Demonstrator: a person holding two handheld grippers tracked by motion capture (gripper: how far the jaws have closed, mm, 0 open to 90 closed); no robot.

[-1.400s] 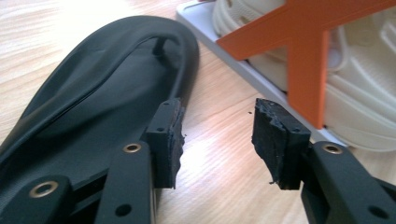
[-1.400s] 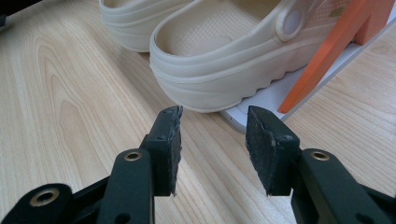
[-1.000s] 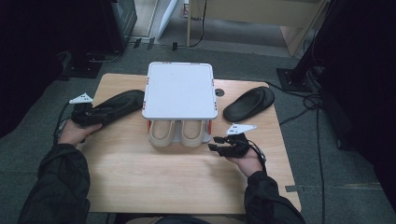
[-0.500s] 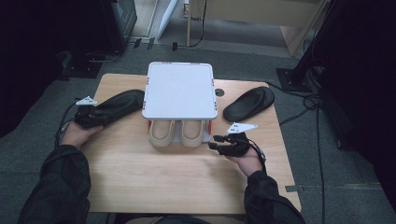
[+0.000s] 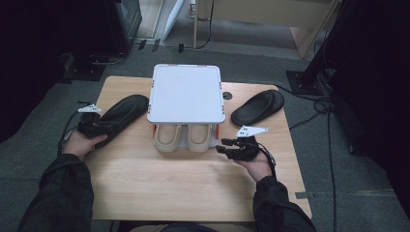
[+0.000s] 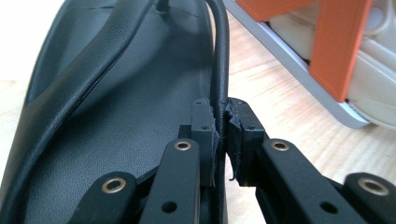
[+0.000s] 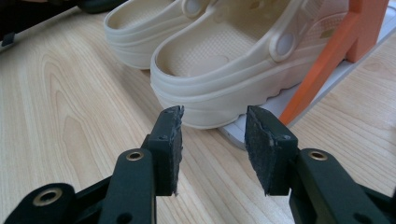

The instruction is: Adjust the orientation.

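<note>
**Gripping the left black slipper by its rim**

Holding the item list in order, from the left edge of the surface (image 5: 145, 193) to the right:

1. Left gripper (image 6: 220, 128): we have its jaws just closed and now clamped on the thin side wall of the left black slipper (image 5: 118, 116), which lies flat on the pale wood-grain surface beside the rack. Material reads as smooth, matte, leather-like synthetic with a rolled, cord-like rim; long, shallow oval shape.

2. Shoe rack (image 5: 186, 94): flat white square top with rounded corners, orange struts, grey base plate. Rigid plastic, by our judgement.

3. Beige clogs (image 5: 183, 137): a pair, side by side on the lower tier, heels toward us. Moulded foam look, ribbed sole edge, round strap rivets, stippled footbed.

4. Right gripper (image 7: 214, 140): jaws apart, nothing between the rough, worn pads; it hovers just in front of the nearer clog's heel.

5. Right black slipper (image 5: 257, 107): untouched, well right of the rack.

Step in hand, as we judge it: grasp secured on item 1. Next move calls for lifting without the soft wall slipping or folding, then carrying it to the rack.
</note>
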